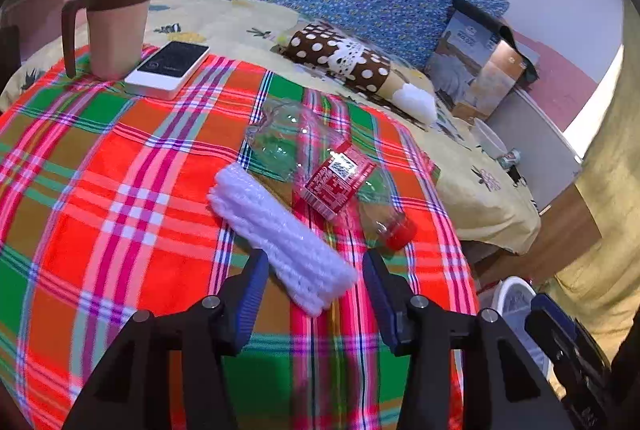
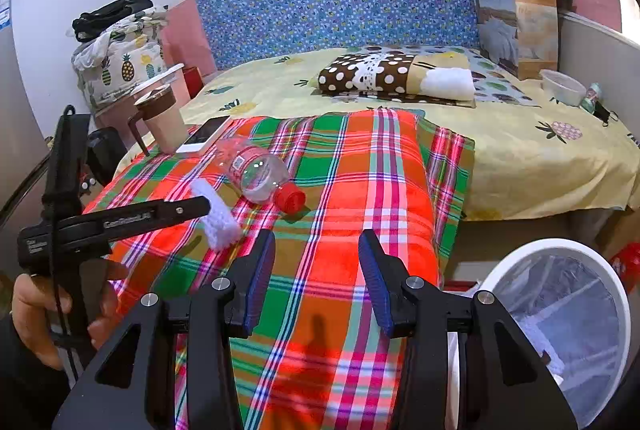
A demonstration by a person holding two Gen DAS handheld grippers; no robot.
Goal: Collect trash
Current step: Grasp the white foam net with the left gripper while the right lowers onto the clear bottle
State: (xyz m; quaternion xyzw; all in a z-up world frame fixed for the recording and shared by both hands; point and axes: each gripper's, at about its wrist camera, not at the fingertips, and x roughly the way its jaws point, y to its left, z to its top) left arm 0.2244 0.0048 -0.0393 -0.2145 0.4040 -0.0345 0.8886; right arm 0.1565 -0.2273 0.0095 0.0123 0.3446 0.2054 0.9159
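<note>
A white foam net sleeve [image 1: 280, 226] lies on the plaid blanket [image 1: 120, 190]. Its near end sits between the fingers of my left gripper [image 1: 314, 262], which stands open with the pads clear of the sleeve. Just beyond the sleeve lies a crushed clear bottle [image 1: 332, 182] with a red label and a red cap. In the right wrist view the left gripper [image 2: 196, 208] reaches over the foam sleeve [image 2: 222, 228], beside the bottle [image 2: 260, 174]. My right gripper [image 2: 317, 238] hovers open above the blanket with nothing between its fingers. A white bin [image 2: 552, 244] with a clear liner stands at the lower right.
A lidded mug [image 1: 116, 30] and a white phone-like slab [image 1: 168, 68] rest at the blanket's far left corner. On the yellow bedsheet behind are a polka-dot pillow [image 2: 372, 74], a boxed quilt [image 2: 516, 18] and a bowl [image 2: 562, 86]. A hand [image 2: 32, 310] holds the left gripper's handle.
</note>
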